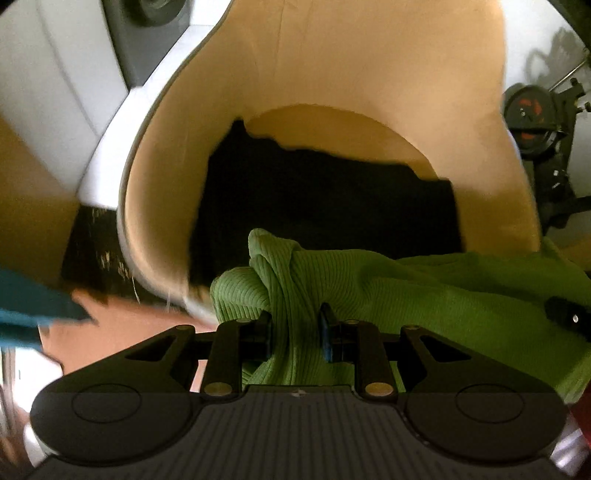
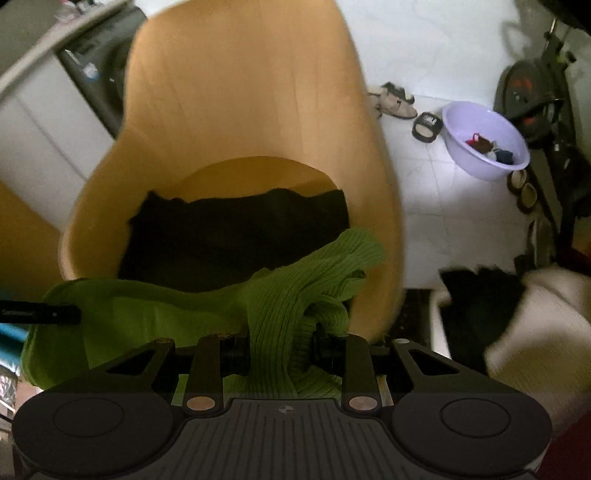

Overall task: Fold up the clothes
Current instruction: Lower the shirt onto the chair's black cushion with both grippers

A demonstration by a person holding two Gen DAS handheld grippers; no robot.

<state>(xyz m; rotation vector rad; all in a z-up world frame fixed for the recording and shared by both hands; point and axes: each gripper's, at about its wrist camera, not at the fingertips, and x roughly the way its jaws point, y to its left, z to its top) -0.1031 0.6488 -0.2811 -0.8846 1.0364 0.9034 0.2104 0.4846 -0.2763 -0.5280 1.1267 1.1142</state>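
Note:
A green ribbed knit garment [image 1: 424, 291] hangs stretched between both grippers, just in front of a tan shell chair [image 1: 332, 74]. My left gripper [image 1: 295, 332] is shut on a bunched fold at the garment's left end. My right gripper [image 2: 280, 350] is shut on a bunched fold [image 2: 280, 306] at its right end. A folded black garment [image 1: 325, 199] lies on the chair seat, also seen as the black garment [image 2: 236, 236] in the right wrist view. The tip of the other gripper [image 2: 40, 314] shows at the left edge there.
A lilac basin [image 2: 484, 138] with small items stands on the white tiled floor [image 2: 443, 55], with slippers [image 2: 395, 101] nearby. Exercise equipment [image 2: 532, 99] stands at right. A cream and black cloth pile [image 2: 517, 314] lies at lower right. A cabinet and machine [image 1: 147, 33] stand behind the chair.

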